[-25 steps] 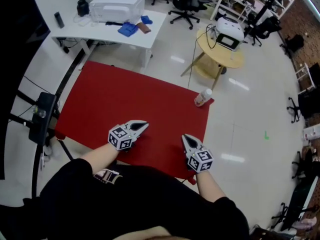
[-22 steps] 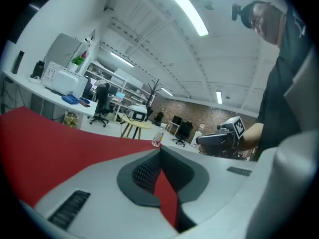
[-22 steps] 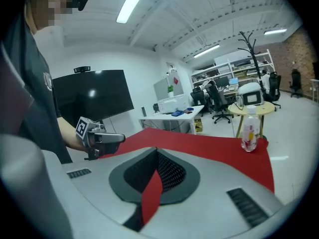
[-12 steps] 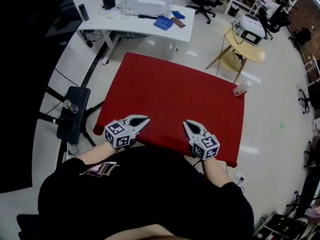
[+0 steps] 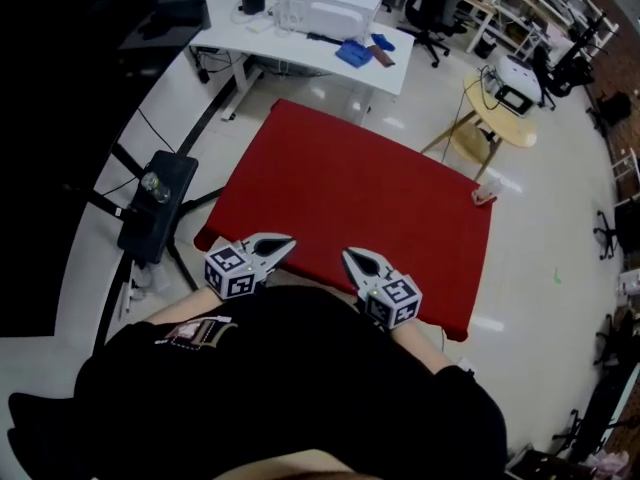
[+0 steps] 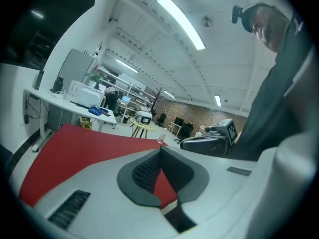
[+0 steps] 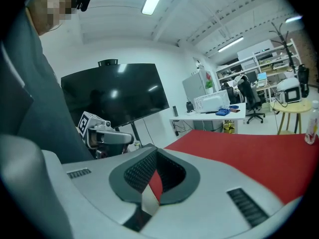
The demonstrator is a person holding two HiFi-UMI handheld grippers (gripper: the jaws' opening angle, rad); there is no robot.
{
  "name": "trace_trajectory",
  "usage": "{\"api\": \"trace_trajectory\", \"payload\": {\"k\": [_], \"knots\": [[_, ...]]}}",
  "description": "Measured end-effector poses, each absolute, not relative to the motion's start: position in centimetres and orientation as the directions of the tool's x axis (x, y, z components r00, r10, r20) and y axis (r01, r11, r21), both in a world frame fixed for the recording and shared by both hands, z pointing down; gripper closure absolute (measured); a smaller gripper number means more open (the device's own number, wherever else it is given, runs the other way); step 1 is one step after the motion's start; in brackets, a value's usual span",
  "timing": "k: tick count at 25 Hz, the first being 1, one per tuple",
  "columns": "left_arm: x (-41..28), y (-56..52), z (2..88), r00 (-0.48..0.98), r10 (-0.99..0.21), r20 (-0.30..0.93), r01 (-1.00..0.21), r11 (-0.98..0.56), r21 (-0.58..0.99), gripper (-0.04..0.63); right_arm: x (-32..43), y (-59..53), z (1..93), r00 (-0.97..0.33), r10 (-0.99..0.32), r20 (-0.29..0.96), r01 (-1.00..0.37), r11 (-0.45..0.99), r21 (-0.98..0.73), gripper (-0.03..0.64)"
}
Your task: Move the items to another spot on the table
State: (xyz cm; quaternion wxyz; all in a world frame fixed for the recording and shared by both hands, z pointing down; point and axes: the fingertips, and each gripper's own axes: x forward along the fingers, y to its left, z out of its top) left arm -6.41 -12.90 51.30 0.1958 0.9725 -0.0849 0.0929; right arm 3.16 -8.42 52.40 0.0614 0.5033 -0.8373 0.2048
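A red table (image 5: 350, 198) carries one item, a small clear bottle (image 5: 484, 192) at its far right corner. The bottle also shows far off in the left gripper view (image 6: 161, 136) and at the right edge of the right gripper view (image 7: 312, 126). My left gripper (image 5: 289, 240) hovers at the table's near edge, shut and empty (image 6: 159, 151). My right gripper (image 5: 348, 256) is beside it at the near edge, its jaws likewise closed on nothing (image 7: 155, 151). Both are far from the bottle.
A white desk (image 5: 300, 43) with a printer (image 5: 330, 6) and blue items stands beyond the table. A round wooden table (image 5: 500, 118) is at the back right. A black stand (image 5: 155, 208) is to the table's left, and a large dark screen (image 7: 114, 93) further left.
The head view has pulled back and swung, so the whole table now shows. Both grippers sit closer together at the near edge. Neither has opened.
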Motion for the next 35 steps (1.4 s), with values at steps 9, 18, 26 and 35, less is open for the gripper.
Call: {"api": "trace_trajectory", "payload": {"k": [9,18,26,35], "knots": [[-6.8,-11.1,49.6,0.987,-0.007,0.16,-0.065,-0.931,0.36,0.595,1.2,-5.8,51.4,-0.383,-0.874,0.3,-0.913,0.308,-0.269,0.611],[-10.0,-10.3,49.0,0.976,0.074,0.204,0.002,-0.943,0.334,0.595,-3.4,-6.6,50.4,-0.409,-0.872,0.269,-0.901,0.338,-0.273,0.612],[-8.3,-7.2,49.1,0.975,0.044,0.216,-0.034,-0.938,0.345,0.595,-0.8,-3.2,49.6,-0.425,-0.857,0.292,-0.895,0.35,-0.275,0.615],[-7.4,-5.2,49.6,0.976,0.084,0.2,0.006,-0.932,0.363,0.595,0.4,-0.3,50.6,-0.388,-0.876,0.285,-0.906,0.308,-0.289,0.615]]}}
